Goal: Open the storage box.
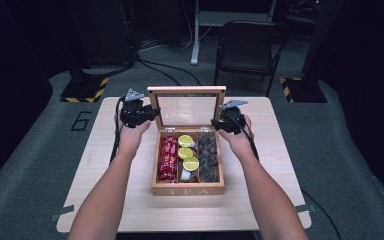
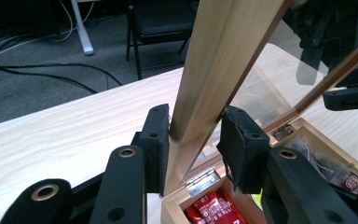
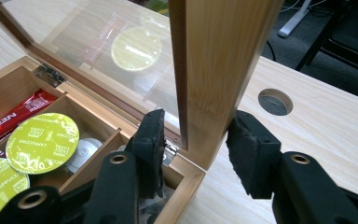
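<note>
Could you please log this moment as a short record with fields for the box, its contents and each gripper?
box: wooden tea box on table, lid raised upright
left compartment: red sachets
middle compartment: green-topped capsules
right compartment: dark packets
left gripper: jaws straddle lid's side frame, one pad touching, the other apart
right gripper: jaws straddle lid's other side frame, gaps visible
</note>
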Demonstrator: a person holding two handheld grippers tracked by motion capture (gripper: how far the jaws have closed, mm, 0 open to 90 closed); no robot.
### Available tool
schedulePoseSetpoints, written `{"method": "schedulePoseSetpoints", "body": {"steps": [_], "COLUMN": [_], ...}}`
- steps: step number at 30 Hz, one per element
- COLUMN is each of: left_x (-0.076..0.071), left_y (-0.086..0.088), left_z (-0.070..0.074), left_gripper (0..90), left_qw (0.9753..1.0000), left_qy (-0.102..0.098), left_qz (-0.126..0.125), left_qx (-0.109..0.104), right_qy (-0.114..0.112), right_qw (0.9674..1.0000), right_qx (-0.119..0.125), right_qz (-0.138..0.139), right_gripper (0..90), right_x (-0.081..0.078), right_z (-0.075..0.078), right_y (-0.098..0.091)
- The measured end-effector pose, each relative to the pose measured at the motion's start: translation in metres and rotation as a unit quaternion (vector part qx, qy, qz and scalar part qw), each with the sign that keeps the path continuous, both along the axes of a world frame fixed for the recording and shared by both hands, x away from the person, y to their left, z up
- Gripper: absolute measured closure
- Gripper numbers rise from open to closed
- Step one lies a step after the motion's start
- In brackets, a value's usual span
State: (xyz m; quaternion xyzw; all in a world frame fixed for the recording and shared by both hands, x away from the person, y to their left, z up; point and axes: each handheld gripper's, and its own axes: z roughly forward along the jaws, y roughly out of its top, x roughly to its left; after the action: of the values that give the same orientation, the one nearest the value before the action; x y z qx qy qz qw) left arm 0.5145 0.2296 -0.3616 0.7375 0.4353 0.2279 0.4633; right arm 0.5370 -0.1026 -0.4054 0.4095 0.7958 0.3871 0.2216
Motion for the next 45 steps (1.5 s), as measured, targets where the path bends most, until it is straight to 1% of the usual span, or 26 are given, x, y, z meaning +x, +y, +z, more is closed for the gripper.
{"method": "schedulePoseSetpoints", "body": {"steps": [2, 4, 5, 10, 11, 14, 15, 16, 19, 21, 28, 31, 36, 39, 41, 45], "left_x": [0.0003, 0.0005, 0.0005, 0.0004, 0.0002, 0.0002, -0.0001, -0.0002, -0.0002, -0.0002, 0.0004, 0.0007, -0.0001, -0.0014, -0.0029, -0.005], "left_y": [-0.0001, -0.0002, -0.0001, 0.0008, 0.0004, 0.0005, 0.0003, 0.0002, 0.0002, 0.0001, 0.0002, 0.0012, 0.0006, 0.0021, 0.0035, 0.0037], "left_z": [-0.0004, -0.0005, -0.0006, -0.0006, -0.0015, -0.0017, -0.0017, -0.0016, -0.0022, -0.0025, -0.0036, -0.0036, -0.0038, -0.0048, -0.0062, -0.0079], "left_gripper": [62.8, 62.8, 62.7, 62.7, 62.5, 62.4, 62.3, 62.3, 61.6, 60.8, 60.4, 60.9, 60.7, 58.3, 57.8, 56.4], "left_qw": [1.0, 1.0, 1.0, 1.0, 0.9999, 0.9998, 0.9999, 0.9999, 0.9998, 0.9998, 0.9998, 0.9998, 0.9998, 0.9996, 0.9994, 0.9993], "left_qy": [-0.001, -0.001, -0.001, -0.001, -0.001, 0.0, 0.0, 0.0, -0.002, -0.002, -0.001, 0.003, 0.0, 0.003, 0.007, 0.008], "left_qz": [0.001, 0.002, 0.001, -0.002, 0.001, 0.002, 0.002, 0.002, 0.002, 0.002, 0.001, -0.001, 0.001, -0.002, -0.001, 0.0], "left_qx": [-0.002, -0.002, -0.003, -0.004, -0.015, -0.018, -0.017, -0.016, -0.018, -0.018, -0.02, -0.021, -0.022, -0.027, -0.035, -0.037], "right_qy": [-0.001, 0.0, 0.003, 0.004, 0.005, 0.003, -0.002, 0.0, -0.004, -0.003, -0.004, -0.004, -0.002, -0.003, -0.004, -0.005], "right_qw": [1.0, 1.0, 1.0, 1.0, 0.9999, 0.9998, 0.9999, 0.9999, 0.9999, 0.9999, 0.9999, 0.9999, 0.9999, 0.9999, 0.9999, 0.9999], "right_qx": [-0.001, -0.003, -0.002, -0.006, -0.001, -0.002, -0.007, -0.002, 0.003, 0.005, 0.003, 0.005, 0.004, 0.006, 0.006, 0.004], "right_qz": [-0.001, -0.003, -0.003, -0.007, -0.015, -0.017, -0.013, -0.015, -0.01, -0.014, -0.01, -0.01, -0.01, -0.009, -0.01, -0.008], "right_gripper": [57.6, 60.2, 60.9, 62.4, 62.9, 62.8, 63.4, 63.9, 64.1, 64.1, 64.3, 64.3, 64.3, 64.3, 64.4, 64.4], "right_x": [0.0003, 0.002, 0.0027, 0.0035, 0.0032, 0.0032, 0.0032, 0.0026, 0.0027, 0.0017, 0.002, 0.0023, 0.0026, 0.0031, 0.0036, 0.0048], "right_z": [0.0, -0.0012, -0.002, -0.0038, -0.004, -0.0043, -0.005, -0.0056, -0.0071, -0.0073, -0.0073, -0.0075, -0.007, -0.0076, -0.0076, -0.0077], "right_y": [-0.0003, -0.0007, -0.0008, 0.0002, 0.0022, 0.0028, 0.0014, 0.0013, -0.001, 0.0, -0.0005, -0.0008, -0.001, -0.0015, -0.0015, -0.0015]}}
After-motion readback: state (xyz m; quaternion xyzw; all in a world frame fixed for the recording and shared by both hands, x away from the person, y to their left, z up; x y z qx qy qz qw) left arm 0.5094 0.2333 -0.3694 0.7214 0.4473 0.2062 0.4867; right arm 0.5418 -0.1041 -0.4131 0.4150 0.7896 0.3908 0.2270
